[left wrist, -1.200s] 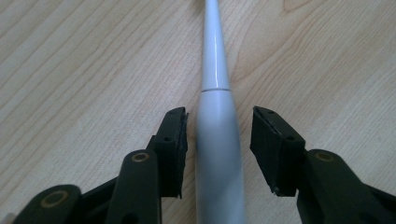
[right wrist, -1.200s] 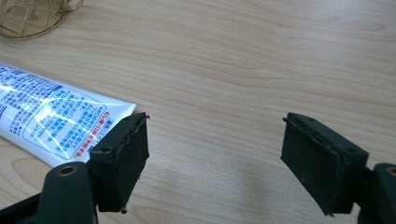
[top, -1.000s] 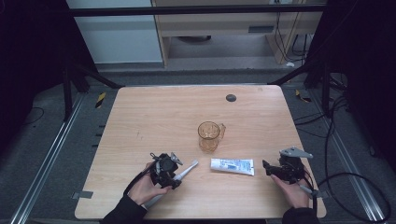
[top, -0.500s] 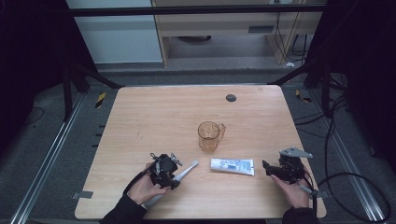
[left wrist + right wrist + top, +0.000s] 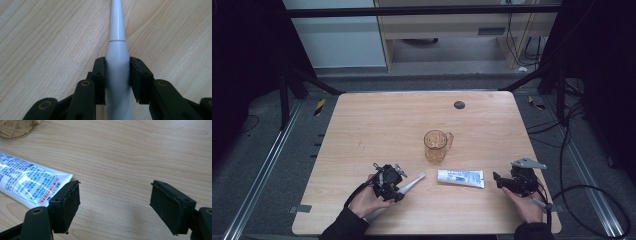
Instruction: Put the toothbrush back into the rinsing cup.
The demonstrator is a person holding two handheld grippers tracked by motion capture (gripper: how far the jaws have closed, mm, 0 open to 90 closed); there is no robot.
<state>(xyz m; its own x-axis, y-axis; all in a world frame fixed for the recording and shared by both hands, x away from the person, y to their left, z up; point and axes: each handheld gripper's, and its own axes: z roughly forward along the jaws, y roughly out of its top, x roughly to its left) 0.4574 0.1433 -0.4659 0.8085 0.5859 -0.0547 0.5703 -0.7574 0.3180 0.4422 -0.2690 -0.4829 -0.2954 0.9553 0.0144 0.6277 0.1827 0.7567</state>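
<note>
My left tongs [image 5: 394,187] have just been closing on the toothbrush [image 5: 117,65] lying on the table [image 5: 377,125] near its front edge; its handle sits between the pads [image 5: 100,75], which look to be pinching it. Cup [image 5: 435,146] stands mid-table, the paste tube [image 5: 460,177] just in front of it. My right tongs [image 5: 115,205] rest spread beside the tube's end, holding nothing. Step in hand, I judge: securing the brush; next calls for a firm pinch, then a level lift.
</note>
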